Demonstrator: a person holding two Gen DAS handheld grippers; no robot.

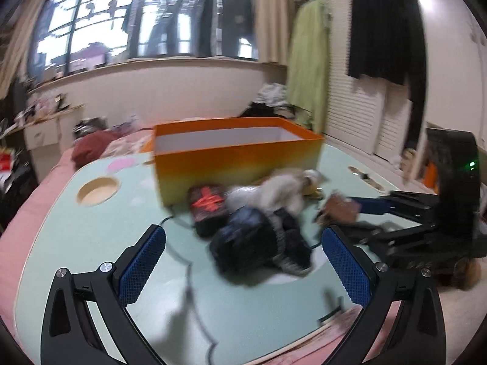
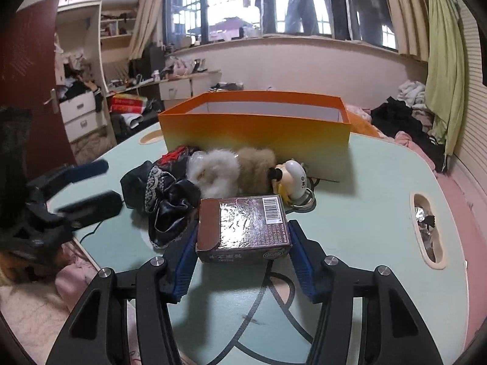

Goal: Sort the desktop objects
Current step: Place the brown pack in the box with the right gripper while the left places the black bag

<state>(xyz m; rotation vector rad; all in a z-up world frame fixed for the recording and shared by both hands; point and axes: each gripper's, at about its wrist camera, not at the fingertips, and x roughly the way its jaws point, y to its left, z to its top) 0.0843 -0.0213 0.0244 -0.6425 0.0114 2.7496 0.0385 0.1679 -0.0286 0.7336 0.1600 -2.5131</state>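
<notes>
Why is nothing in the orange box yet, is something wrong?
Nothing looks broken or spilled. The orange box looks empty from here, and the things lie heaped on the table in front of it. The right gripper holds a small brown box.

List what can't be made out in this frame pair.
- Pile of soft items: smeared by motion blur in the left wrist view.
- Orange box floor: hidden by its front wall in both views.
- Brown carton front print: too small in the right wrist view.
</notes>
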